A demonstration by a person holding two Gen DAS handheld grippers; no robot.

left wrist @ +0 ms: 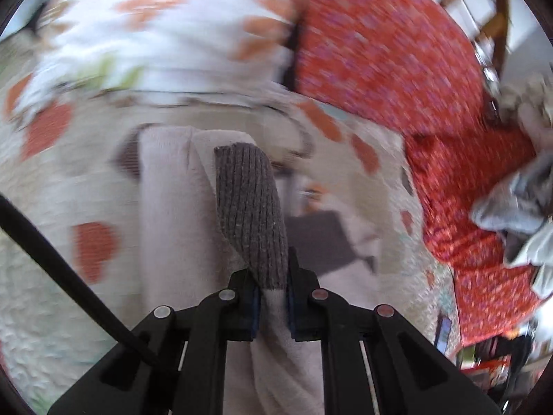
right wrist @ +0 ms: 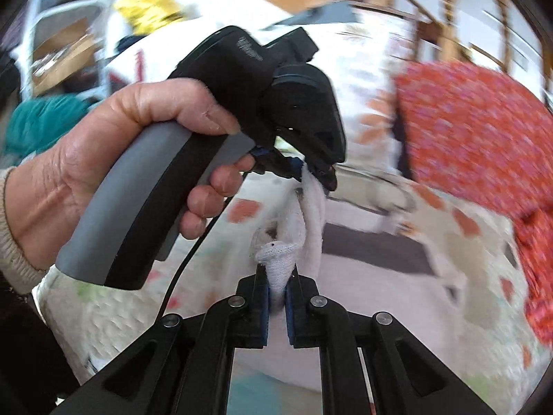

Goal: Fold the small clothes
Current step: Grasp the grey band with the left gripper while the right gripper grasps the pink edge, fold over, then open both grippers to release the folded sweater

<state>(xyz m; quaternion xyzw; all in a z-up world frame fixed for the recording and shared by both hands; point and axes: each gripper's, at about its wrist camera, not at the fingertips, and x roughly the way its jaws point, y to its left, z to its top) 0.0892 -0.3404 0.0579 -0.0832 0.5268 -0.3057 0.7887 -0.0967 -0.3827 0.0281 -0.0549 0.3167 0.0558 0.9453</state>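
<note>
A pale sock [left wrist: 166,190] with a grey-brown ribbed end [left wrist: 249,207] hangs above the bed, and my left gripper [left wrist: 271,276] is shut on it just below that ribbed end. In the right wrist view the sock's white knit [right wrist: 311,214] runs from the left gripper [right wrist: 318,173], held in a person's hand [right wrist: 121,159], down to my right gripper [right wrist: 276,283]. The right gripper is shut on the sock's bunched white tip [right wrist: 276,263]. Both views are blurred by motion.
Under the sock lies a cream bedspread [left wrist: 69,259] with orange leaf shapes. On it rests a pale garment with a dark grey band [right wrist: 373,249]. A red patterned cloth [left wrist: 397,52] covers the right side, with a heap of grey clothes [left wrist: 511,207] on it. Wooden chair parts [left wrist: 497,17] stand behind.
</note>
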